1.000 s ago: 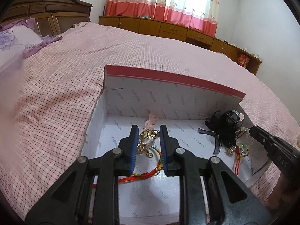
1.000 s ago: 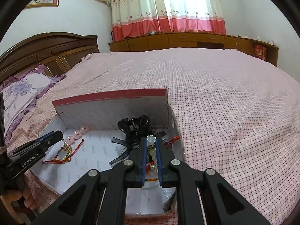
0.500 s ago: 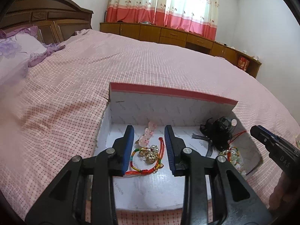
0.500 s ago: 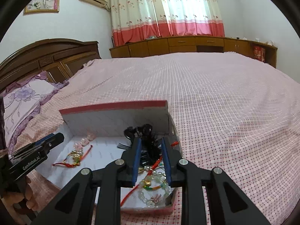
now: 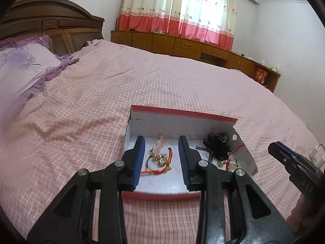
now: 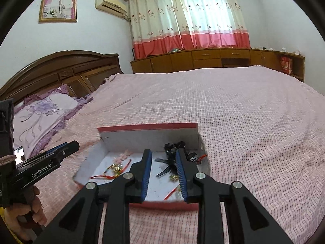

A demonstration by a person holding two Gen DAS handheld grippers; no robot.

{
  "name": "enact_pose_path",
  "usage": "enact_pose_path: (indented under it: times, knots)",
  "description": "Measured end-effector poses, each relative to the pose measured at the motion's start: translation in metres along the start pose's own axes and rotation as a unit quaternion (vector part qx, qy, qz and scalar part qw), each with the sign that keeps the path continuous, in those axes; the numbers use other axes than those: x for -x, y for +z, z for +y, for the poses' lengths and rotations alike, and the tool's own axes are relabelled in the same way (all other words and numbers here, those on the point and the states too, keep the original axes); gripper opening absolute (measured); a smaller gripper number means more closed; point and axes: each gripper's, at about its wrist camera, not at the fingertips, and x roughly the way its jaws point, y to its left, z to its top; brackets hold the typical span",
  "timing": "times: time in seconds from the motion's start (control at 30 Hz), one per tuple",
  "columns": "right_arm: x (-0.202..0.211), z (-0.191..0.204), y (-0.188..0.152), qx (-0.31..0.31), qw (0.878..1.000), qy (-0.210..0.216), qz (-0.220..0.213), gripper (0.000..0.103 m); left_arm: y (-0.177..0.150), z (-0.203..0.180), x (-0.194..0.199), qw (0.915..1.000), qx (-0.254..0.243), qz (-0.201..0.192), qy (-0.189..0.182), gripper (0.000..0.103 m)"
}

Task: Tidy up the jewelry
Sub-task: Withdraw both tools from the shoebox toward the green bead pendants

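Note:
A shallow box [image 5: 182, 123] with a red rim and white inside lies on the pink checked bed. In it are a coloured cord bracelet with gold bells [image 5: 160, 160], a pink charm [image 5: 160, 143], a black ribbon hair piece [image 5: 218, 144] and a beaded bracelet [image 5: 231, 163]. My left gripper [image 5: 161, 140] hangs open above the box's near side, holding nothing. My right gripper [image 6: 163, 152] hovers over the box [image 6: 150, 137] near the black hair piece [image 6: 174, 148]; its jaws are opening and nothing is between them. The cord bracelet [image 6: 115, 168] lies to its left.
A purple flowered pillow [image 6: 42, 111] and a dark wooden headboard [image 6: 67, 69] are at the left. Wooden cabinets [image 6: 203, 58] run under the red-and-cream curtains. A hand [image 6: 24, 213] holds the left gripper's handle. A small white object [image 5: 315, 156] sits at the right edge.
Both grippers let go of their bracelets, opened, and drew up and back from the box. The cord bracelet and the beaded bracelet now lie on the box floor.

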Motion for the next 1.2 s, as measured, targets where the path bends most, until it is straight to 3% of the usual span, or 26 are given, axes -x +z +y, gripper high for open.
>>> enact_pose_path:
  times: [0.27, 0.57, 1.2]
  knots:
    - [0.044, 0.013, -0.011, -0.002, 1.0, 0.009, 0.001, 0.027, -0.015, 0.001, 0.037, 0.9998, -0.001, 0.018, 0.003, 0.025]
    - [0.078, 0.028, -0.045, 0.006, 0.999, 0.02, 0.033, 0.027, -0.046, 0.003, 0.068, 0.9984, 0.0, 0.056, -0.008, 0.026]
    - [0.095, 0.036, -0.106, -0.009, 0.994, 0.032, 0.099, 0.027, -0.114, -0.014, 0.078, 0.9865, -0.038, 0.156, -0.033, 0.026]
